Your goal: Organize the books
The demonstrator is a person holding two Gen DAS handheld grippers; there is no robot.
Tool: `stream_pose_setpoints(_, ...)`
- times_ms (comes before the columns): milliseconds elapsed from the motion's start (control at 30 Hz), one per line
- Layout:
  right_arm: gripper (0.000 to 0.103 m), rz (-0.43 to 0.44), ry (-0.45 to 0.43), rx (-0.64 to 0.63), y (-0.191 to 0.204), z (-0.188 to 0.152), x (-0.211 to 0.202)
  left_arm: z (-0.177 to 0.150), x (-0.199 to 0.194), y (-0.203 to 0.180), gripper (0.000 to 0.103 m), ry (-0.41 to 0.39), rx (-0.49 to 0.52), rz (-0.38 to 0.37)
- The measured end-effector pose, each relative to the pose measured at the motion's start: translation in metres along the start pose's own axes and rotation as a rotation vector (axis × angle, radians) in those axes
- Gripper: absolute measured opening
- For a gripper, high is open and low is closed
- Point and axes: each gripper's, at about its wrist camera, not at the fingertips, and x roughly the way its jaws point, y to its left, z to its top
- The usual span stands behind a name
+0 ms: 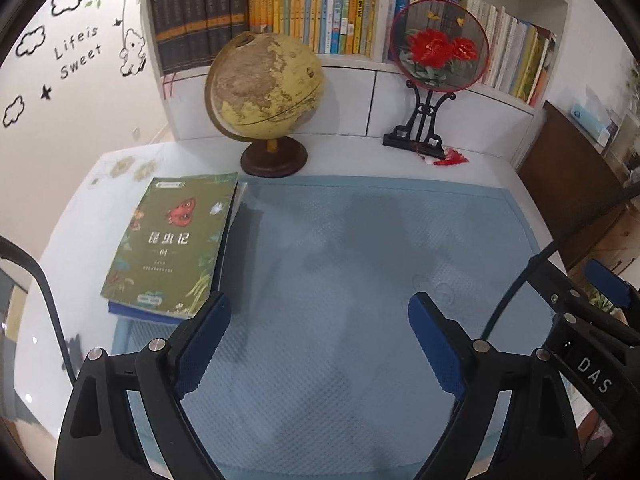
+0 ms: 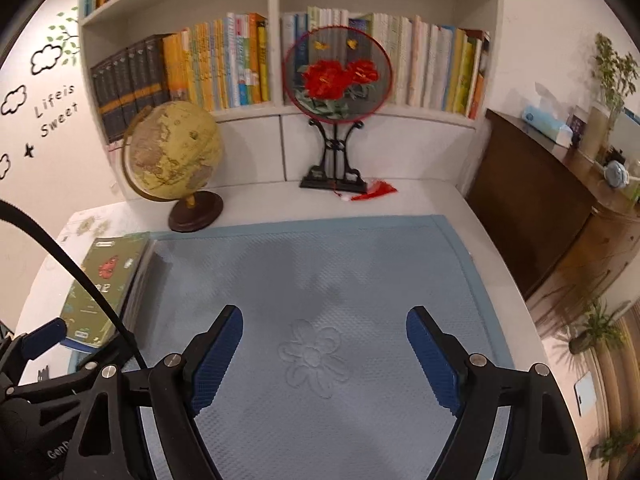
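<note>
The green book lies flat atop a blue one, a small stack at the left edge of the blue mat, just beyond the left gripper's left finger. That gripper hangs over the mat, jaws wide apart, holding nothing. The right gripper, also spread and empty, is over the mat's embossed flower, well right of the stack. Behind the mat stand a globe and a round fan on its stand, before the bookshelf.

Green book w/ red insect, blue textured mat, yellow-tan globe, red-flower fan.
</note>
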Motion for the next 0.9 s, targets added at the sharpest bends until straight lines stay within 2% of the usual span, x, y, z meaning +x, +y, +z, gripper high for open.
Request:
stream_pose_setpoints(267,0.082,-0.012,0.014,-0.011,-0.004,0.002,0.011,0.006,0.003,-0.024,0.09,-0.065,0.12,0.14)
stream_pose_setpoints(367,0.082,-0.007,0.016,0.001,-0.008,0.004,0.014,0.009,0.001,-0.025,0.09,-0.085,0.138,0.13)
stream_pose_setpoints(500,0.082,0.006,0.028,0.009,-0.012,0.005,0.019,0.014,0.001,-0.019,0.093,-0.071,0.101,0.072)
stream_pose_setpoints(733,0.082,0.016,0.037,-0.012,-0.013,0.004,0.023,0.014,0.004,-0.025,0.093,-0.072,0.123,0.119)
stream_pose_setpoints(900,0.082,0.015,0.031,-0.014,-0.016,0.004,0.024,0.016,-0.002,-0.023,0.093,-0.057,0.074,0.026)
